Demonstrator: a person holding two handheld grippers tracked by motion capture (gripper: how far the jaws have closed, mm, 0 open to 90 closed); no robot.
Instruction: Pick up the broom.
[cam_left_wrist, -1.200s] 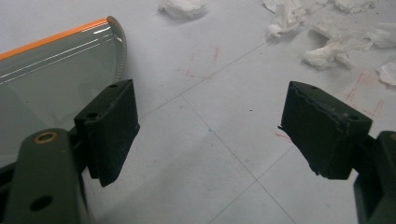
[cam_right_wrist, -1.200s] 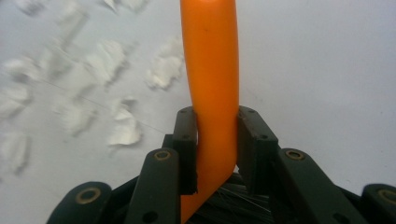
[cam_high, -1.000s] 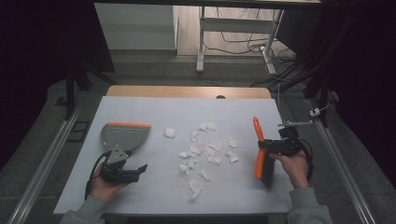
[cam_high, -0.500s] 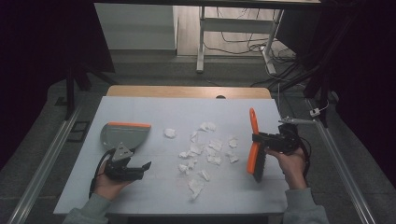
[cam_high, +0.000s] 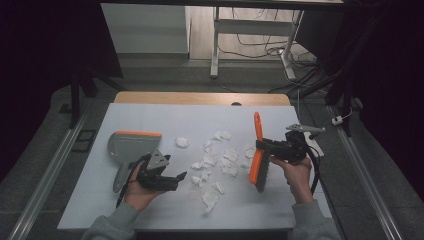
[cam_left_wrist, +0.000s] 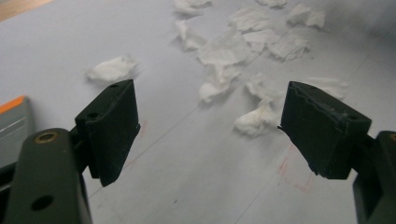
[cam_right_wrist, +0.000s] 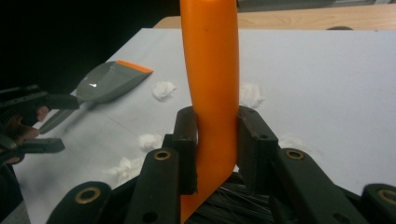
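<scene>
Several torn white paper scraps (cam_high: 220, 161) lie scattered across the middle of the white table top (cam_high: 165, 117). A grey dustpan (cam_high: 131, 146) with an orange lip rests at the left, its handle toward the person. My left gripper (cam_high: 179, 179) hovers just right of that handle, open and holding nothing. In the left gripper view its jaws (cam_left_wrist: 208, 121) stand wide apart, facing the scraps (cam_left_wrist: 224, 46). My right gripper (cam_high: 267, 148) is shut on the orange handle of a brush (cam_high: 257, 150), bristles hanging down at the right edge of the scraps. The pads squeeze the brush handle (cam_right_wrist: 210, 70).
A bare wooden strip (cam_high: 200, 97) runs along the table's far edge. Cables and desk legs (cam_high: 215, 45) stand on the floor beyond. The right gripper view also takes in the dustpan (cam_right_wrist: 107, 81) and the left gripper (cam_right_wrist: 57, 123) farther off.
The right gripper has carried the brush leftward, closer to the scraps. The left gripper has shifted to the right and slightly up, away from the dustpan handle.
</scene>
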